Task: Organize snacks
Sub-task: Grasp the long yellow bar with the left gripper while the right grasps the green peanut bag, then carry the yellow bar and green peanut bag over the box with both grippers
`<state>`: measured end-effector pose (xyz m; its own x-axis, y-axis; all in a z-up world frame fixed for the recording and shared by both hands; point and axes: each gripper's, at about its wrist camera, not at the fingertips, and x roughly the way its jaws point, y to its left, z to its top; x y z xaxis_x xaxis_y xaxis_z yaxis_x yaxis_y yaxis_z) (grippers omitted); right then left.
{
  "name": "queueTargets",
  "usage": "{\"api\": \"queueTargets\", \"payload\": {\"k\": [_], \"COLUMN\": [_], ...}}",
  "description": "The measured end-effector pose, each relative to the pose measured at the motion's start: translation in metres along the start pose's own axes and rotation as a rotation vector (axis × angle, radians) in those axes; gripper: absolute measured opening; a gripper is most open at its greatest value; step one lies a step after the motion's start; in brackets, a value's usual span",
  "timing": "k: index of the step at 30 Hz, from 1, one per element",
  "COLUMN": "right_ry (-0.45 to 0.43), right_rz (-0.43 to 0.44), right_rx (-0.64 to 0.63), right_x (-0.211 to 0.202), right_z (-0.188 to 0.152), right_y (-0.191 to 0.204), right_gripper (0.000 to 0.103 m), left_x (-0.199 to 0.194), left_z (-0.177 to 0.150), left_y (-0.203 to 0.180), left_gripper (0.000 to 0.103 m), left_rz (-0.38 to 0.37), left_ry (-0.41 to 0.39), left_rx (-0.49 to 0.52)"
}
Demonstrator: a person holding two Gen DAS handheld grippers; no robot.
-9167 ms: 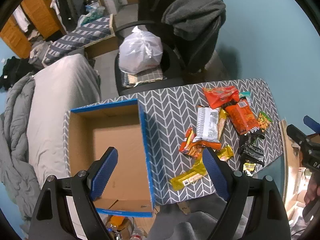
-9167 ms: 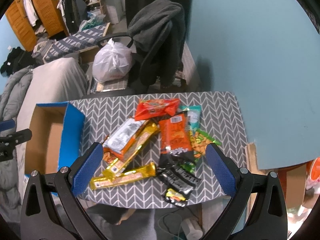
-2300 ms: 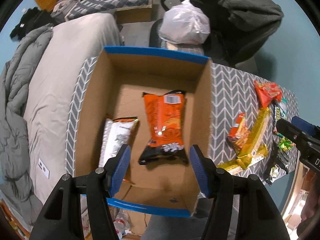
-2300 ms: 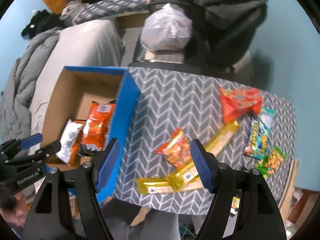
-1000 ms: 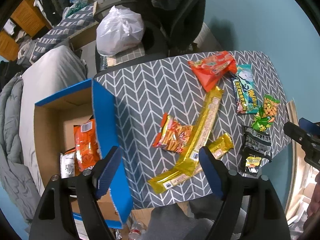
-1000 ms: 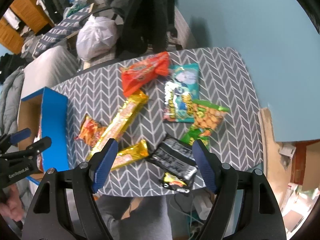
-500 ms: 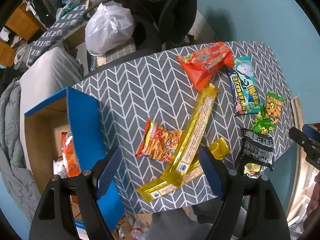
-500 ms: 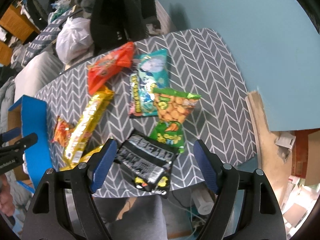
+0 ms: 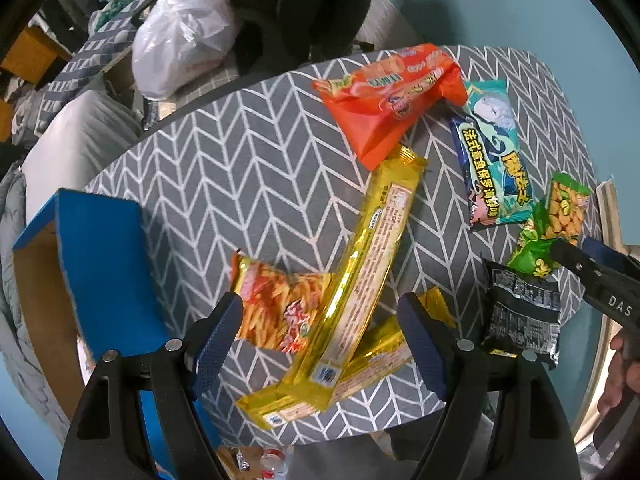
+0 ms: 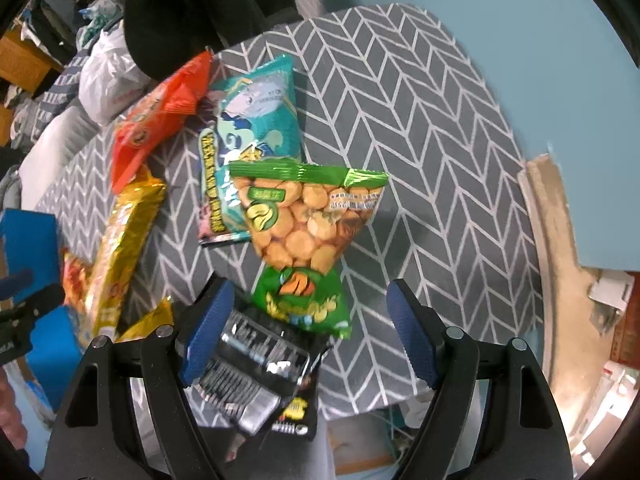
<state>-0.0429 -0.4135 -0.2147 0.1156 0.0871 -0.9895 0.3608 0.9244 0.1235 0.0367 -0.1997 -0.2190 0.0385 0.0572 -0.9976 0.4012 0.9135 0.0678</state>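
1. Left tongs open, empty, hanging low over the long gold pack and the fries bag; fingers straddle both, so probably one of these is the next pick.
2. Right tongs open, empty, above the green peanut bag, black pack under the near finger. Target not clear between the two.
3. Snacks lie loose on the counter: orange bag at the far side, teal pack beside it, a second gold pack under the long one near the front edge.
4. Blue box stands at the counter's left end, open top; likely the drop spot, close to the left tongs for short carries.
5. Overlapping packs: grabbing the long gold one may drag its neighbours.
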Motion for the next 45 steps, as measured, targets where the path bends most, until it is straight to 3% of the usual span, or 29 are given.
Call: {"api": "queueTargets", "payload": {"k": [13,15,17,23,28,29,31,33,37,45], "right_ry": [0.012,0.008,0.01,0.0,-0.047,-0.052,-0.062,-0.074,-0.094,-0.105], "right_rz": [-0.043,-0.051,-0.052,-0.033,-0.045,-0.043,-0.045,-0.05,-0.06,-0.06], "right_rx": [-0.05,-0.064,-0.074,-0.076,-0.101,-0.105,-0.111,-0.119,-0.14,-0.172], "right_x": [0.037,0.039,0.041,0.04,0.025,0.021,0.015,0.009,-0.005,-0.02], "right_z": [0.016,0.018,0.02,0.023,0.023,0.022,0.023,0.024,0.025,0.022], "right_y": [0.007,0.009,0.01,0.01,0.005,0.001,-0.001,-0.001,0.002,0.018], "right_gripper": [0.077,0.068,0.05,0.035,0.031,0.031,0.031,0.031,0.031,0.03], "left_x": [0.039,0.044,0.052,0.07,0.082,0.083,0.089,0.092,0.082,0.052], "left_z": [0.014,0.015,0.018,0.022,0.025,0.025,0.025,0.023,0.018,0.011], "left_y": [-0.016,-0.017,-0.019,-0.023,-0.029,-0.029,-0.033,-0.037,-0.04,-0.025], "left_gripper": [0.081,0.081,0.081,0.081,0.081,0.08,0.064,0.041,0.033,0.033], "left_rz": [0.005,0.005,0.016,0.037,0.028,0.026,0.022,-0.004,-0.003,-0.024], "left_ry": [0.056,0.062,0.073,0.087,0.102,0.102,0.103,0.117,0.066,0.026], "left_rx": [0.017,0.014,0.016,0.032,0.042,0.043,0.048,0.051,0.072,0.028]}}
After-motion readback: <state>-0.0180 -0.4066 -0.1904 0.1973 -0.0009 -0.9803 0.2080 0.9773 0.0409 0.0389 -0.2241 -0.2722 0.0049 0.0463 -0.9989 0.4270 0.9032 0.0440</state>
